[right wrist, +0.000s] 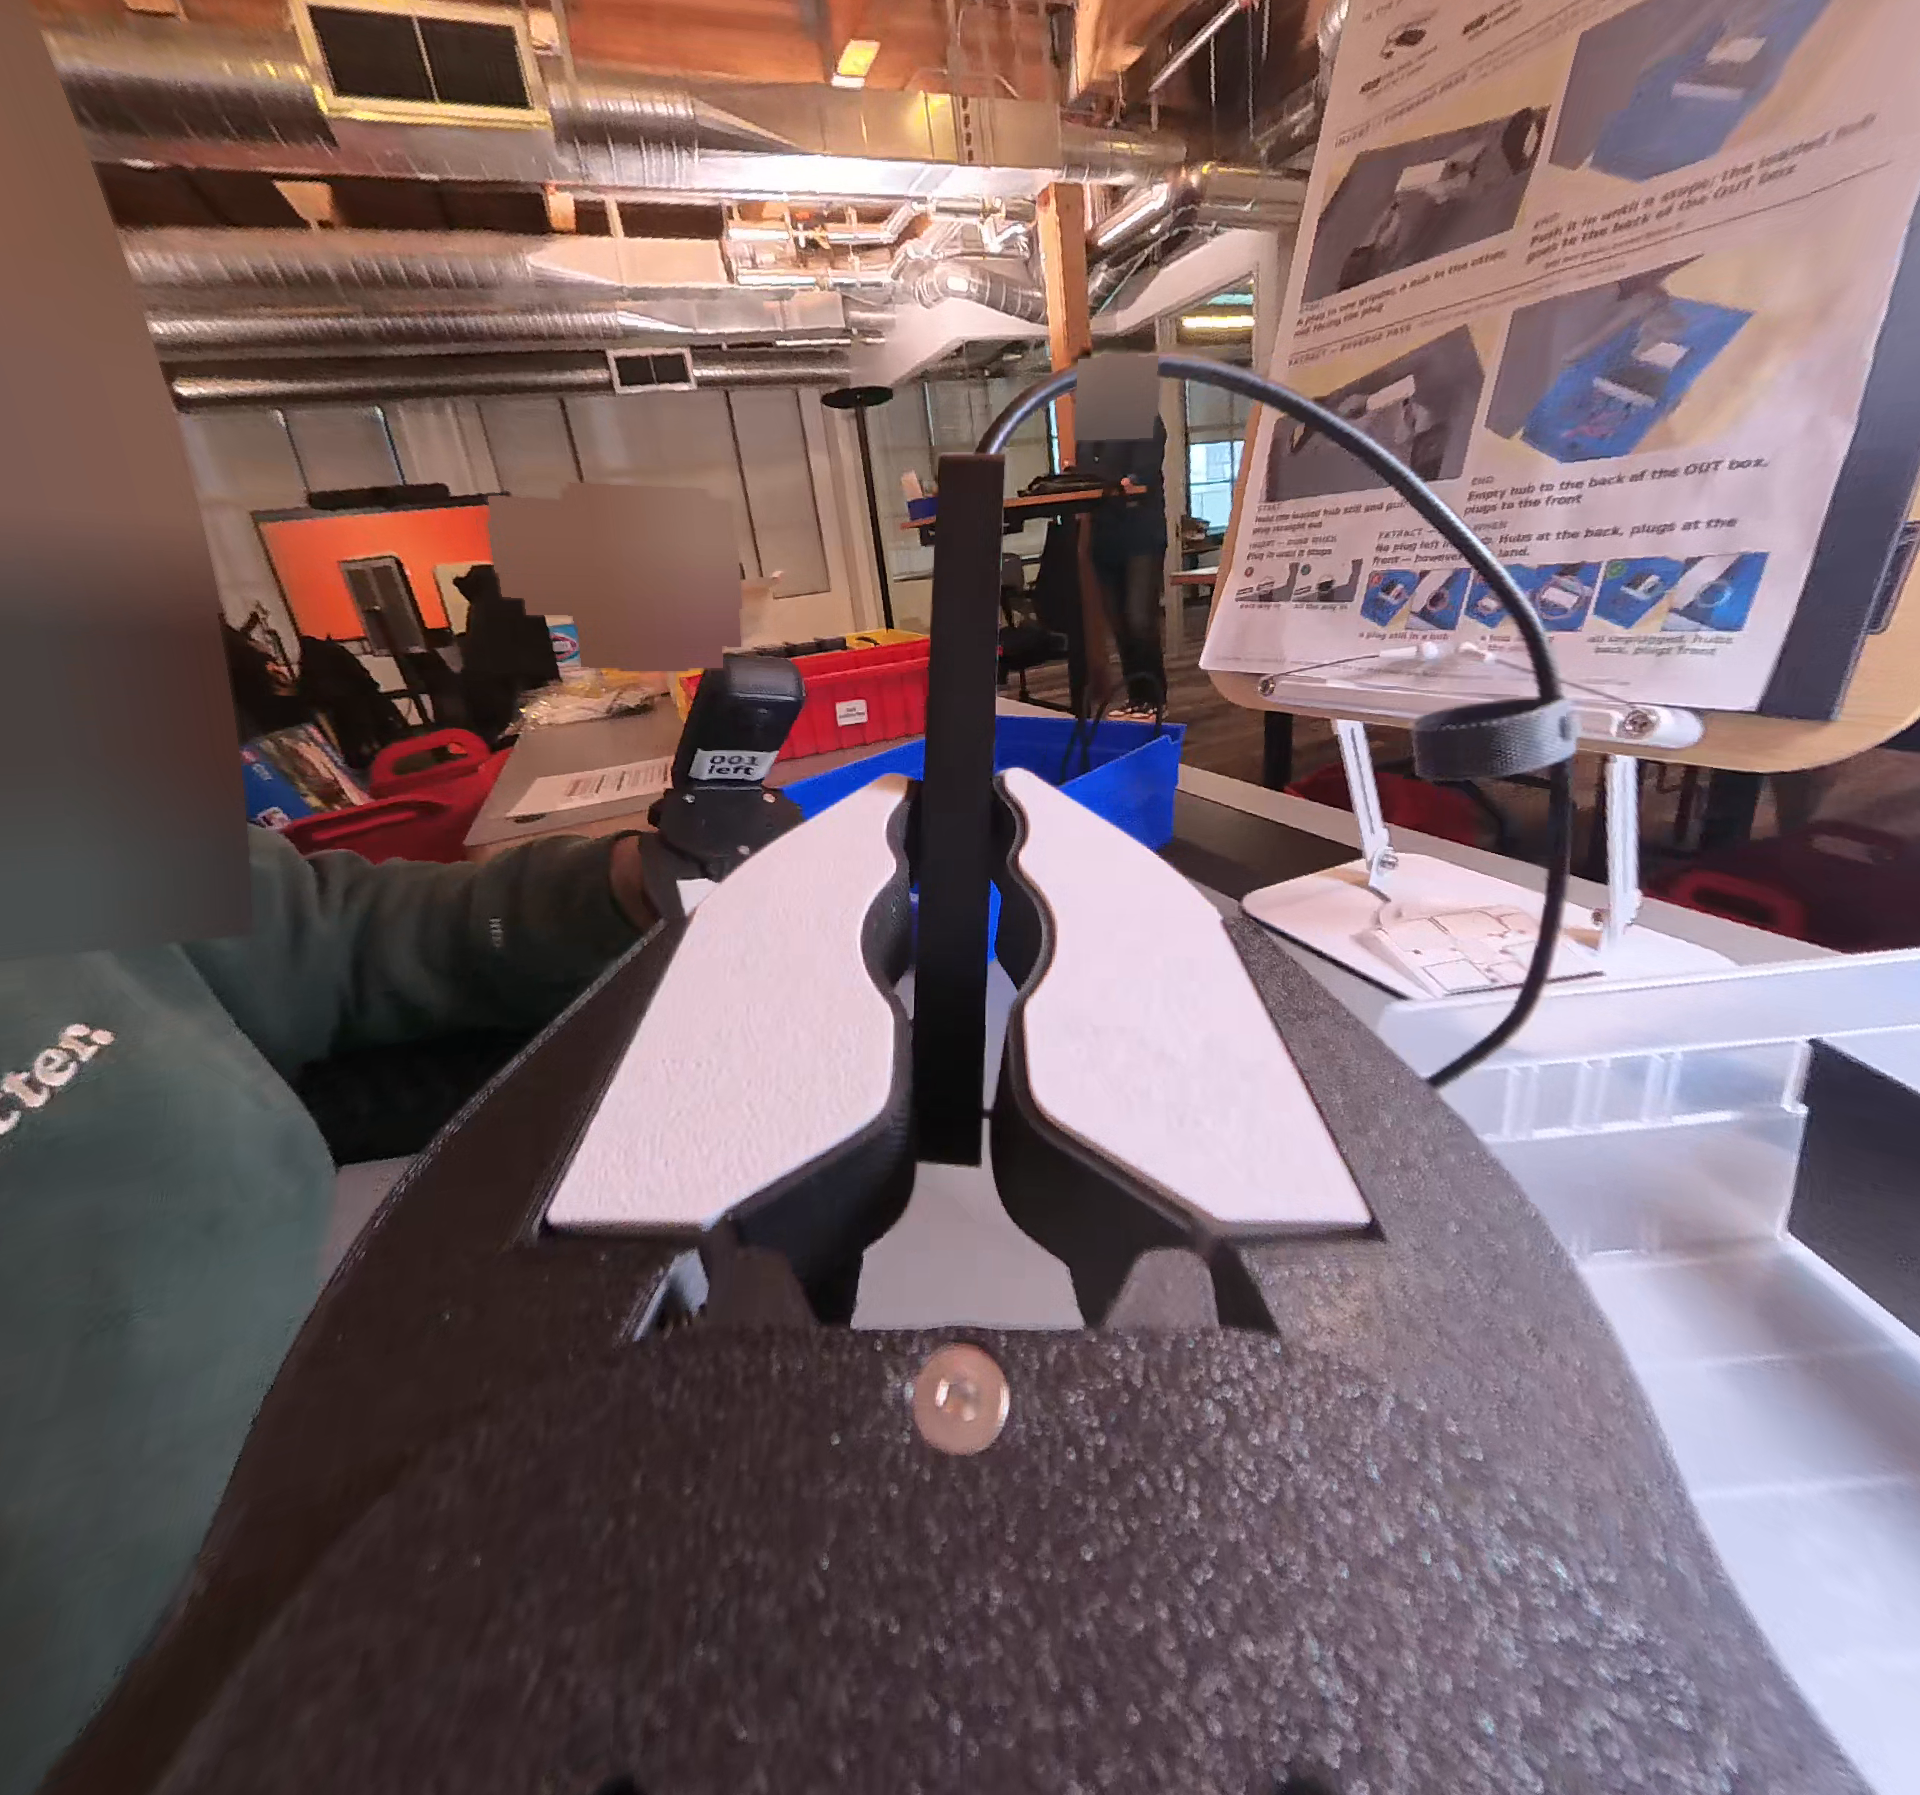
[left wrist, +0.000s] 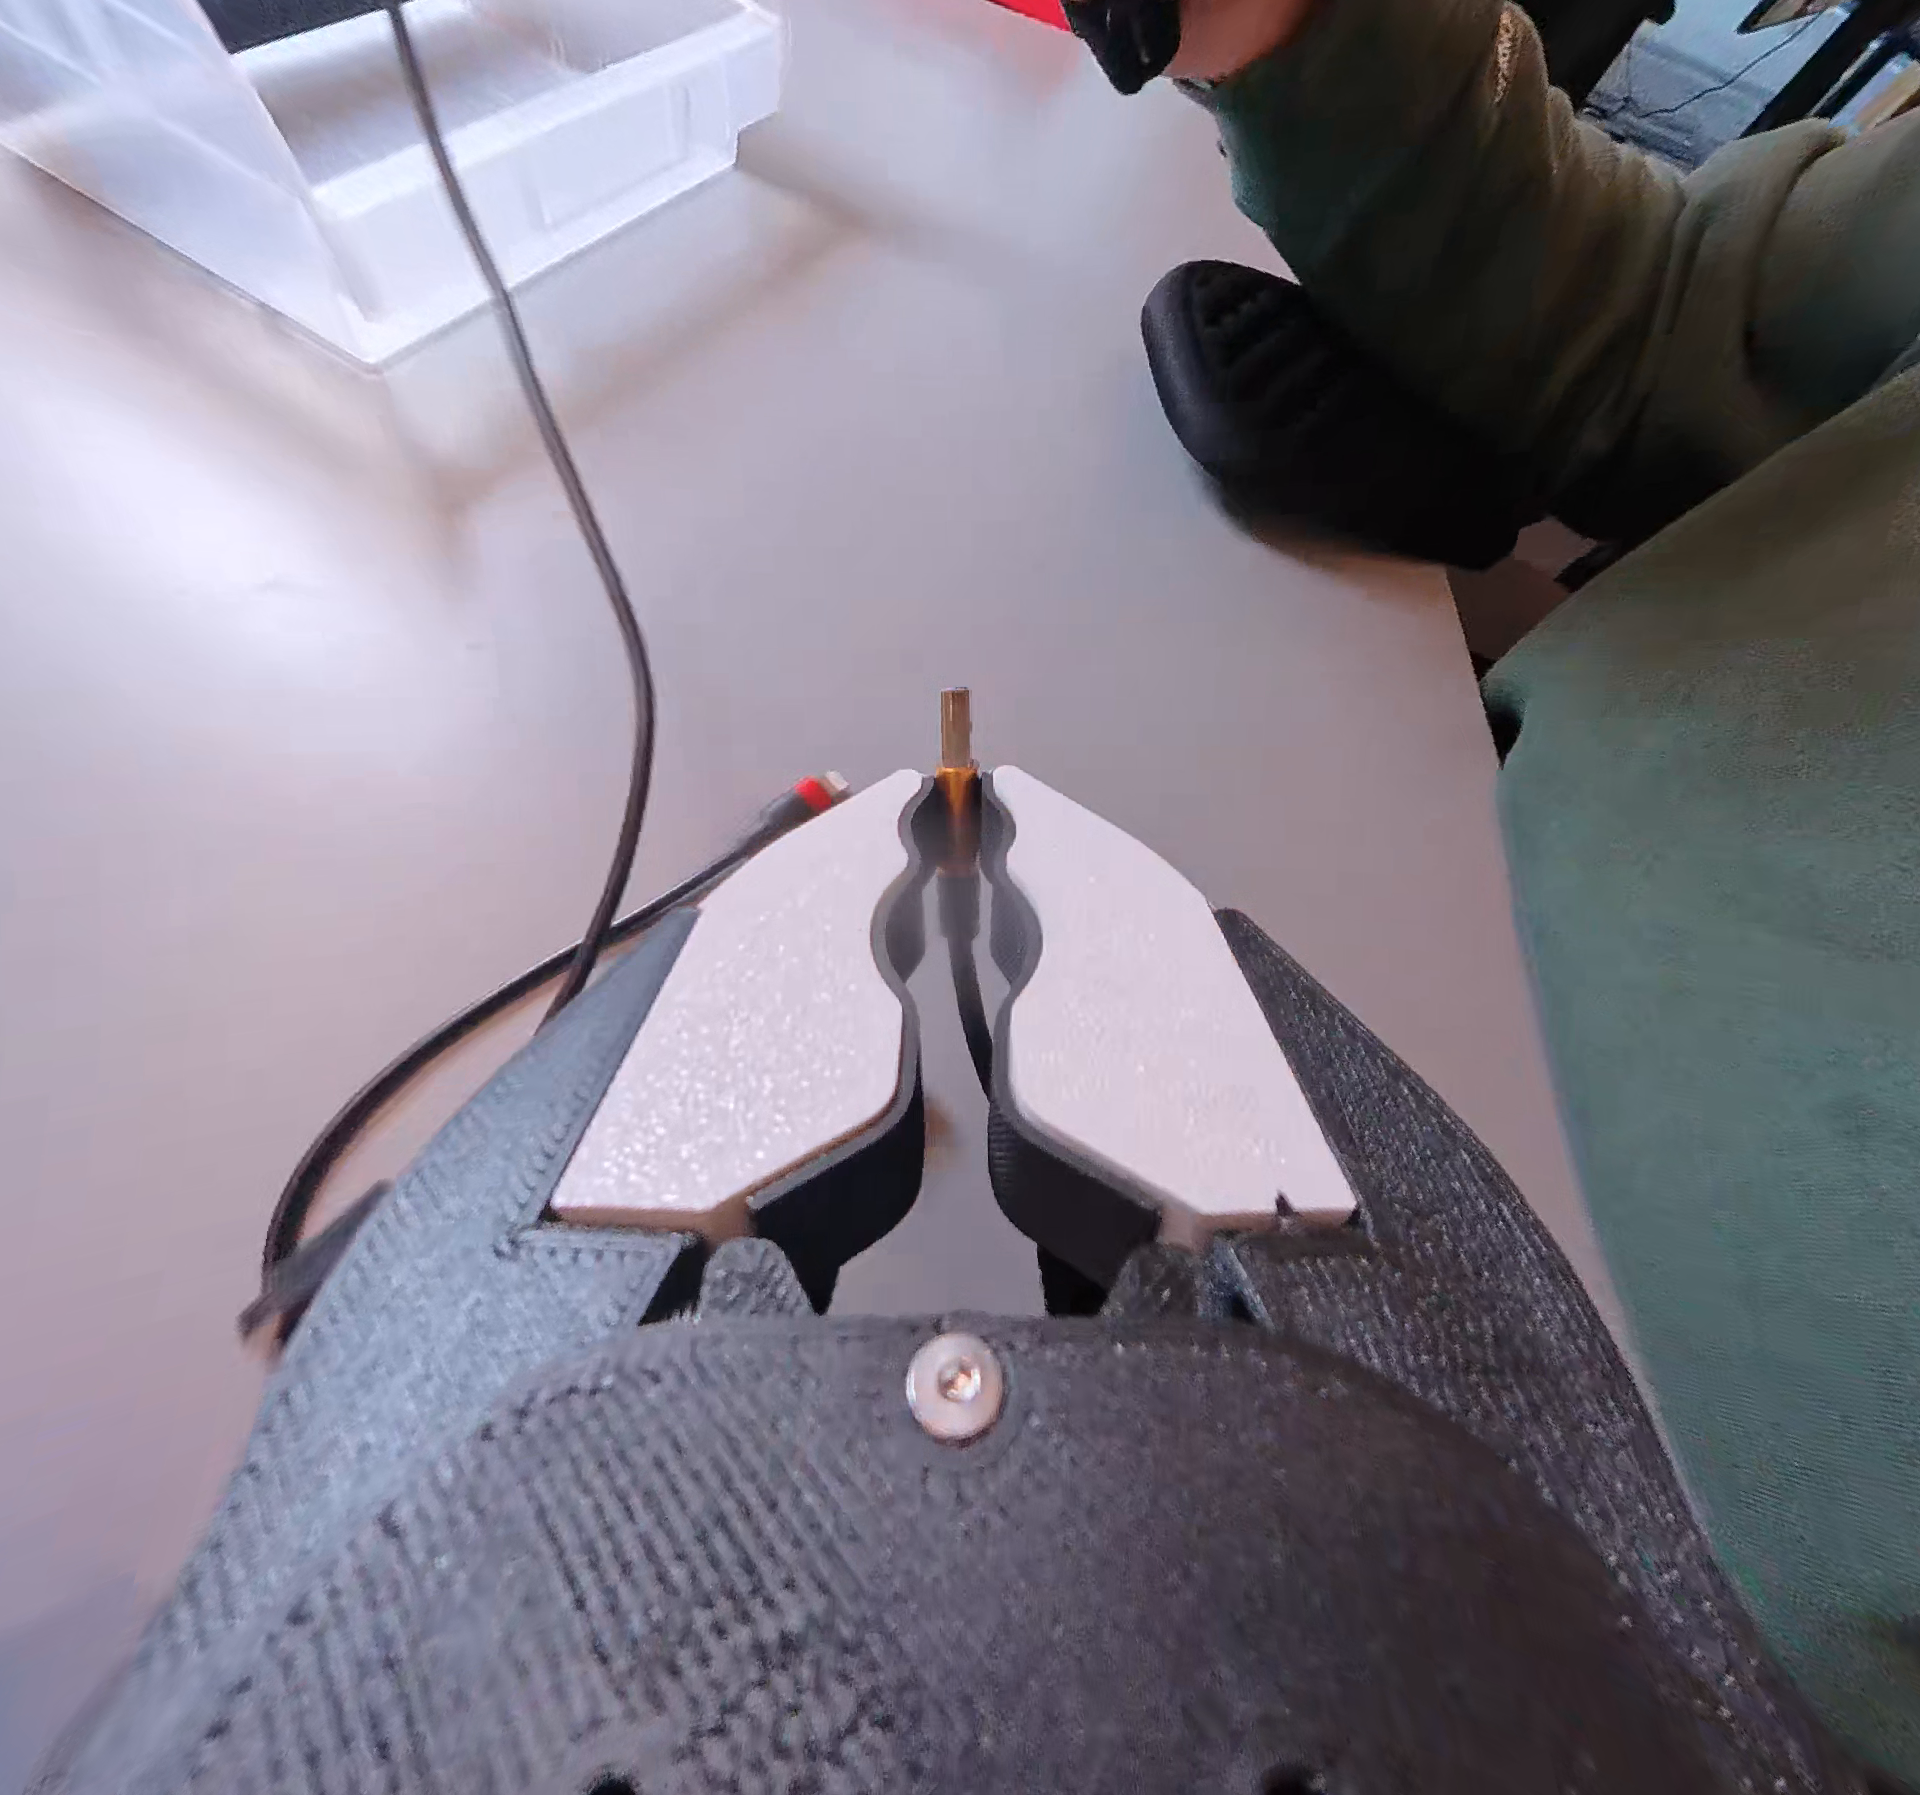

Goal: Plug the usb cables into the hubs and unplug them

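Observation:
My left gripper [left wrist: 953, 789] is shut on a USB plug [left wrist: 953, 815] with an orange-gold collar. Its metal tip sticks out past the fingertips, just above the white table [left wrist: 312, 654]. Its black cable runs back between the fingers. A second plug with a red end [left wrist: 821, 795] lies on the table beside the left fingertip. My right gripper [right wrist: 956, 789] is shut on a slim black hub [right wrist: 961, 665], held upright. The hub's black cable [right wrist: 1351, 436] loops off its top to the right and carries a strap [right wrist: 1486, 737]. The left gripper [right wrist: 738, 737] shows farther off to the left.
Clear plastic bins [left wrist: 540, 135] stand at the far left of the table and also show in the right wrist view [right wrist: 1662, 1174]. A long black cable [left wrist: 582, 519] crosses the table. A person's green sleeve [left wrist: 1455, 239] and a black armrest [left wrist: 1299, 395] are right. An instruction board [right wrist: 1558, 343] and a blue bin [right wrist: 1122, 769] stand behind. Left tips to right tips: about 20 cm.

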The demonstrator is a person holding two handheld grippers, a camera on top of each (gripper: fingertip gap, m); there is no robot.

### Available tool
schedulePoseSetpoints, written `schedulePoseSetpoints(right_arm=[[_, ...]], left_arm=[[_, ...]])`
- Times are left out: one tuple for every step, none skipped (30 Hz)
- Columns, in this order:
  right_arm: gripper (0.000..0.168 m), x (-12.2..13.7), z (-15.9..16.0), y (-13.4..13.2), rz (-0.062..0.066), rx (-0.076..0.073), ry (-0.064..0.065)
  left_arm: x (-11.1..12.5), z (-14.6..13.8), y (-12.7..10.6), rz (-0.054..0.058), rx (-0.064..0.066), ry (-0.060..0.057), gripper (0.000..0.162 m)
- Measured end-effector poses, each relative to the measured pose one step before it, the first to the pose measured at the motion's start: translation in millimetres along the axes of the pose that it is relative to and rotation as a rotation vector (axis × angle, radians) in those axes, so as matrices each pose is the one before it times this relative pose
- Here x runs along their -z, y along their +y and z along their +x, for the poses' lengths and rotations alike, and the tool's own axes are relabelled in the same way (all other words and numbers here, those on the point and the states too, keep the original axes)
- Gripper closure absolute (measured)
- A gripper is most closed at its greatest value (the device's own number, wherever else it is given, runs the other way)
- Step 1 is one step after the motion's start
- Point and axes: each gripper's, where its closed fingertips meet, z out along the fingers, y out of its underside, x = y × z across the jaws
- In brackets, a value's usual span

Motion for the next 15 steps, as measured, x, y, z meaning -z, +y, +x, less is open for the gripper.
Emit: schedulePoseSetpoints(right_arm=[[0.157, 0.64, -0.11, -0.17, -0.0031, 0.0118, 0.0035], [0.157, 0.62, -1.49, -1.12, -0.0018, 0.0051, -0.0062], [0.157, 0.68, -2.43, -1.69, -0.0006, 0.0052, -0.0111], [0.157, 0.37, -2.88, -1.26, -0.0048, 0.0084, -0.0119], [0.157, 0.0, -2.73, -0.46, -0.0101, 0.0138, -0.0079], [0.157, -0.28, -2.99, -0.61, -0.0072, 0.019, -0.0061], [0.157, -0.61, -4.65, -0.82, -0.0049, 0.0154, -0.0171], [0.157, -0.89, -4.75, -1.33, -0.0001, 0.0111, -0.0181], [0.157, -1.33, -4.41, -1.05, -0.0017, 0.0105, -0.0168], [0.157, -1.99, -4.22, -0.24, -0.0066, 0.0134, -0.0155], [0.157, -2.7, -3.4, -0.09, -0.0071, 0.0119, -0.0109], [0.157, -3.19, -3.23, -0.84, -0.0022, 0.0083, -0.011], [0.157, -3.22, -3.58, -1.47, 0.0021, 0.0046, -0.0151], [0.157, -2.94, -3.02, -1.81, 0.0026, 0.0035, -0.0114], [0.157, -1.96, -2.55, -2.47, 0.0041, 0.007, -0.0054]], left_arm=[[2.77, -2.62, -0.65, 0.0089, -0.0069, -0.0195, 0.154], [4.17, -2.93, -2.65, 0.0152, -0.0056, -0.0204, 0.151], [5.2, -2.95, -4.11, 0.0194, -0.0002, -0.0171, 0.145], [5.49, -3.13, -4.79, 0.0221, 0.005, -0.0162, 0.138], [5.15, -2.89, -4.41, 0.0217, 0.0066, -0.0129, 0.131], [4.43, -3.2, -3.87, 0.0197, 0.0058, -0.0151, 0.127], [3.63, -2.92, -2.95, 0.0145, 0.0025, -0.0137, 0.126], [2.4, -1.92, -2.82, 0.0133, 0.0035, -0.0084, 0.126], [0.15, -1.85, -2.87, 0.0137, 0.0095, -0.0073, 0.126], [-2.76, -1.34, -1.86, 0.0065, 0.0083, -0.0026, 0.127], [-6.03, -2.59, 1.03, -0.0138, 0.0029, -0.0064, 0.128], [-9.23, -4.3, 5.17, -0.0421, -0.0059, -0.0137, 0.126], [-11.69, -3.77, 9.4, -0.0693, -0.018, -0.0137, 0.123], [-12.97, -2.03, 12.2, -0.0876, -0.0305, -0.0086, 0.119], [-12.56, -5.23, 12.21, -0.0885, -0.0451, -0.032, 0.12]])
